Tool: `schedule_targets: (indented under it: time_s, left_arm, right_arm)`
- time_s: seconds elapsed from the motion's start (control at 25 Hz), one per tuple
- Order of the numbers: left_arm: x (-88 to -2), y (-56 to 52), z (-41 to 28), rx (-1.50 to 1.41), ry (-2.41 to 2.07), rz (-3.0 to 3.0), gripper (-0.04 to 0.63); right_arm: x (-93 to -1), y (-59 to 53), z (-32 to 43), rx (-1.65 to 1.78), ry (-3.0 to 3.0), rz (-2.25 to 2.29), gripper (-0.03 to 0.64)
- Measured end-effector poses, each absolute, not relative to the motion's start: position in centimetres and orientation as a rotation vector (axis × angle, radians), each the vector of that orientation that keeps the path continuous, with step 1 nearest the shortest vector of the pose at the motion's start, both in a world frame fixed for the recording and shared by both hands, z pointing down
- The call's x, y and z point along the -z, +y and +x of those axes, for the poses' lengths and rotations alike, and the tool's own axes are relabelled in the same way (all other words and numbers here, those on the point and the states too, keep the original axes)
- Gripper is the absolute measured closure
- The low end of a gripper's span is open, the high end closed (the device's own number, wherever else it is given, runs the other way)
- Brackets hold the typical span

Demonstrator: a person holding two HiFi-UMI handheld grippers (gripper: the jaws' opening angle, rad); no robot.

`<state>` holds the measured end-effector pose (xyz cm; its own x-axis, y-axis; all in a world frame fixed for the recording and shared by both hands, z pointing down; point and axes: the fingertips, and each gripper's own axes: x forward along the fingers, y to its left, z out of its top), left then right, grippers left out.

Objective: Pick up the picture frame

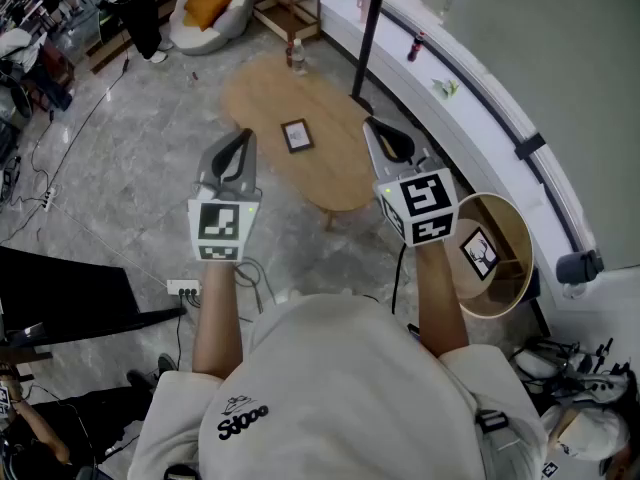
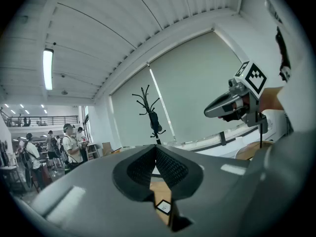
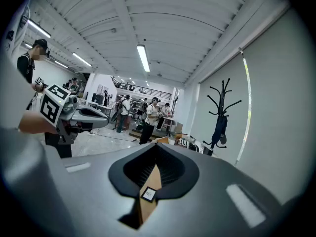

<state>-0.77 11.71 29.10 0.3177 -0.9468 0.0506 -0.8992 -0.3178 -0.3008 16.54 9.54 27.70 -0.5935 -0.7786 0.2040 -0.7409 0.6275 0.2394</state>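
A small dark picture frame [image 1: 296, 135] lies flat on the oval wooden table [image 1: 258, 93] ahead of me. My left gripper [image 1: 243, 134] is held in the air short of the table's near-left edge, jaws shut and empty. At the table's right end my right gripper [image 1: 369, 122] hovers, also shut with nothing in it. In the left gripper view the frame [image 2: 163, 207] shows small below the closed left gripper [image 2: 157, 154]. The right gripper view shows the frame [image 3: 148, 194] beneath the closed right gripper [image 3: 157, 152].
A bottle [image 1: 297, 56] stands at the table's far end, beside a black coat-stand pole [image 1: 370, 28]. A round wooden side table [image 1: 512, 230] at my right holds another framed picture [image 1: 480, 251]. A power strip [image 1: 183, 288] and cables lie on the floor. People stand far off [image 3: 148, 115].
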Motion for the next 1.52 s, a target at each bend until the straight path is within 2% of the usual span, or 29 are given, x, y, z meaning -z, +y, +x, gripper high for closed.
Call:
schedule_targets:
  time_s: [0.24, 0.44, 1.0, 1.52]
  left_arm:
    - [-29.3, 11.9, -1.7, 0.332, 1.689, -2.367, 0.584]
    - [-29.1, 11.6, -3.0, 0.330, 1.693, -2.375, 0.584]
    - [-30.9, 14.1, -7.9, 0.363, 1.623, -2.458, 0.584]
    - [-33.4, 9.5, -9.9, 0.385, 1.623, -2.511, 0.584]
  right_arm:
    - [-28.2, 9.8, 15.4, 0.172, -2.558, 1.223, 0.614]
    - [-27.1, 9.5, 14.7, 0.017, -2.672, 1.280, 0.614]
    - [-29.2, 13.8, 8.2, -0.088, -2.674, 1.229, 0.614]
    - [-31.4, 9.0, 5.6, -0.094, -2.595, 1.209, 0.614]
